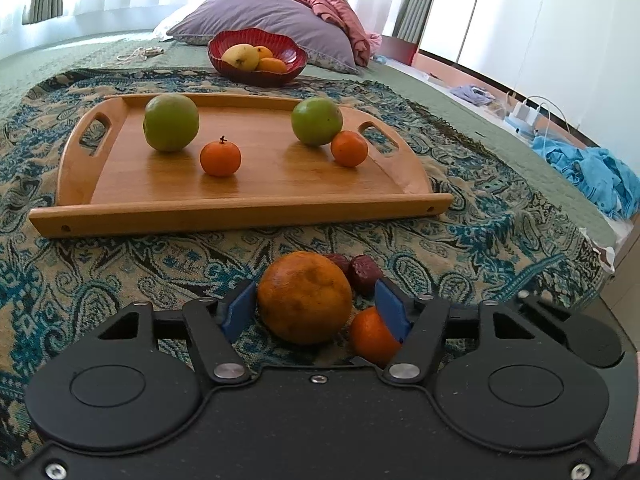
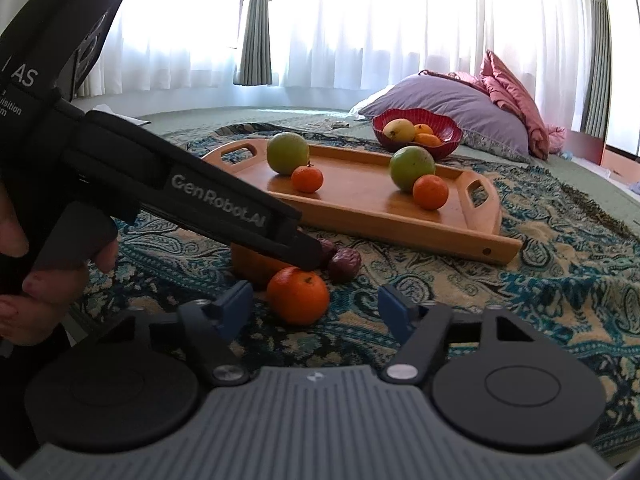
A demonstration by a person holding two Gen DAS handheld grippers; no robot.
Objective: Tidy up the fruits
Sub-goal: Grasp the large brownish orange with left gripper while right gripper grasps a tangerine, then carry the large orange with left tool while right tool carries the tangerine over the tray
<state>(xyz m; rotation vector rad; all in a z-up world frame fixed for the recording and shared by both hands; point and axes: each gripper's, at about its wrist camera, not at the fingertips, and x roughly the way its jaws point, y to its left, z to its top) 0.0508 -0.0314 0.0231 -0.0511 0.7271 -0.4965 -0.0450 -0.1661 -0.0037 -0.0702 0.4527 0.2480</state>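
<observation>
On the wooden tray (image 1: 240, 184), mid-frame, two green fruits and two small oranges are already placed, left to right. Remaining on the patterned cloth, lower centre: large orange (image 1: 305, 297), small orange (image 2: 298, 295), two dates (image 1: 366, 274). Left gripper (image 1: 316, 306) brackets the large orange, pads not visibly pressing; right gripper (image 2: 314, 312) stands open around the small orange.

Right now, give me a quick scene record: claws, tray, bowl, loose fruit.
left claw: open, straddling big orange
right claw: open, small tangerine between its pads, both clear of it
tray: two green fruits, two tangerines
bowl: yellow fruit, orange fruits
loose on cloth: big orange, small tangerine, dried red fruits
</observation>
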